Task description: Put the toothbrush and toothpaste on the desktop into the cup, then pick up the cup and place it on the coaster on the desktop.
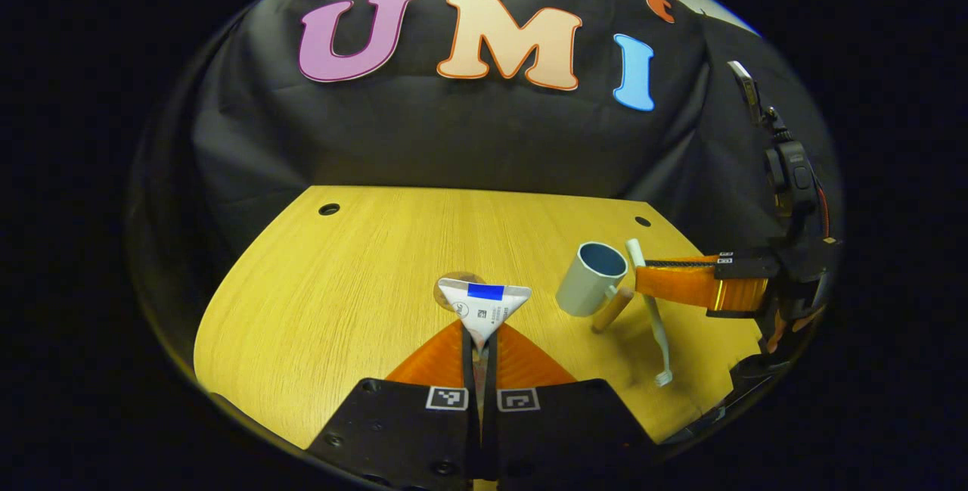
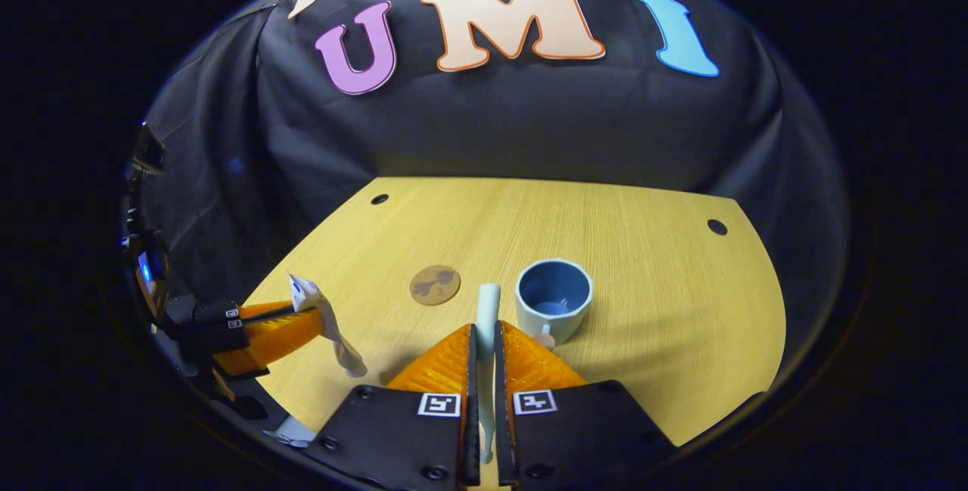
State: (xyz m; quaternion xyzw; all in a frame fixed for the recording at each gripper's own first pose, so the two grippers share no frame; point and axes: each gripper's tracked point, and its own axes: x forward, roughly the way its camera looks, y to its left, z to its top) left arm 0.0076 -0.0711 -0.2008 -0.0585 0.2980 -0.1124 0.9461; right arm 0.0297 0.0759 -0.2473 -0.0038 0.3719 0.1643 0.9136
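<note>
On the wooden counter (image 2: pixel 643 309) the cup (image 2: pixel 553 300) stands upright and empty, its blue inside showing in the right gripper view, with a round brown coaster (image 2: pixel 435 284) lying flat a little to its left, apart from it. Between the two, the right gripper (image 2: pixel 484 340) has its jaws closed on the toothbrush (image 2: pixel 488 309), whose pale handle pokes up past the fingertips just beside the cup's rim. From the left gripper view the same toothbrush (image 1: pixel 652 309) hangs steeply, bristle end low near the counter (image 1: pixel 340 279) and the other end close by the cup (image 1: pixel 592 278), with the right gripper (image 1: pixel 681 284) clamped near its upper part (a short wooden handle sticks out from the cup's base on that side).

The left gripper (image 1: pixel 479 340) has its jaws pressed tight on the toothpaste (image 1: pixel 484 306), the flat crimped end of the tube fanning out above the fingertips and partly covering the coaster (image 1: pixel 454 283) behind it. Seen from the right gripper view, the toothpaste (image 2: pixel 325 321) is raised off the counter, held by the left gripper (image 2: pixel 295 317), with its cap end pointing down.
</note>
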